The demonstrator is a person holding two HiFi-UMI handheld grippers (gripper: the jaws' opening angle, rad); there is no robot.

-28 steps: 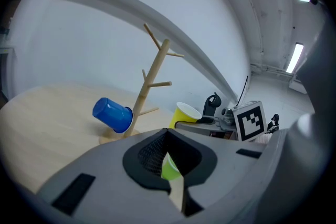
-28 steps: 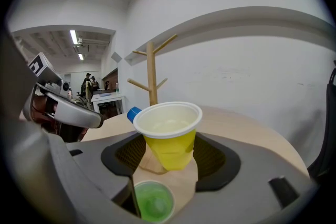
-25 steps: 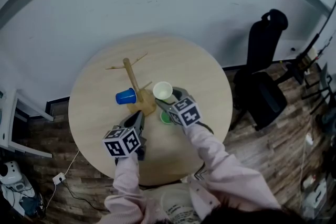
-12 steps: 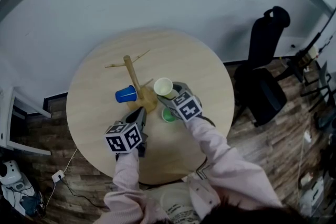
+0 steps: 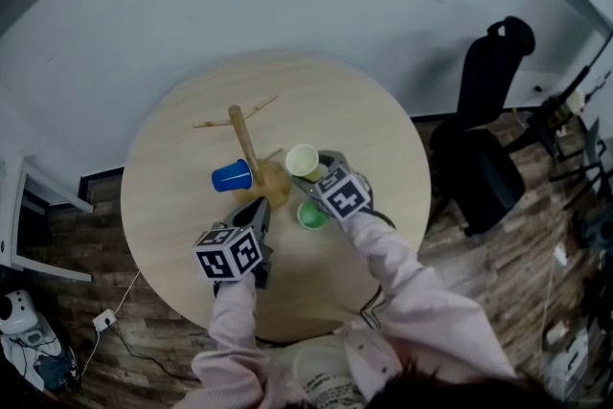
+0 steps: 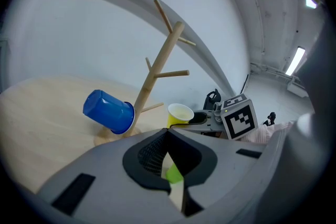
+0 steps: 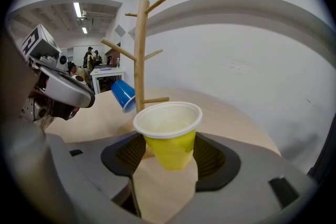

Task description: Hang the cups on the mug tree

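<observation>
- The right gripper point(image 7: 168, 153) has shifted slightly against the picture of a second ago. It then covered most of the green cup point(image 5: 311, 215); that cup now shows more fully beside it on the table point(image 5: 374, 124).
- The left gripper point(image 6: 168, 134) and the blue cup point(image 5: 231, 175) lie as they did a second ago.
- The right gripper's jaws stand part open and clamp the yellow cup point(image 7: 168, 136) by its lower sides. The cup is upright, mouth up, just above the tabletop.
- The left gripper's jaw tips are together and hold nothing. Through the slit behind the tips a patch of green shows.
- The mug tree point(image 5: 245, 137) stands on its round base left of the table's middle. The yellow cup is just beside that base, on its right in the head view.
- The blue cup hangs on a low peg, mouth toward the trunk, bottom pointing away.
- In the right gripper view the trunk rises directly behind the yellow cup. A short bare peg juts out just above the cup's rim, and the left gripper sits at the left edge.
- A dark office chair point(image 5: 479, 139) stands on the wood floor point(image 5: 508, 273), right of the table.
- Far behind the tree, small figures stand by a white table.
</observation>
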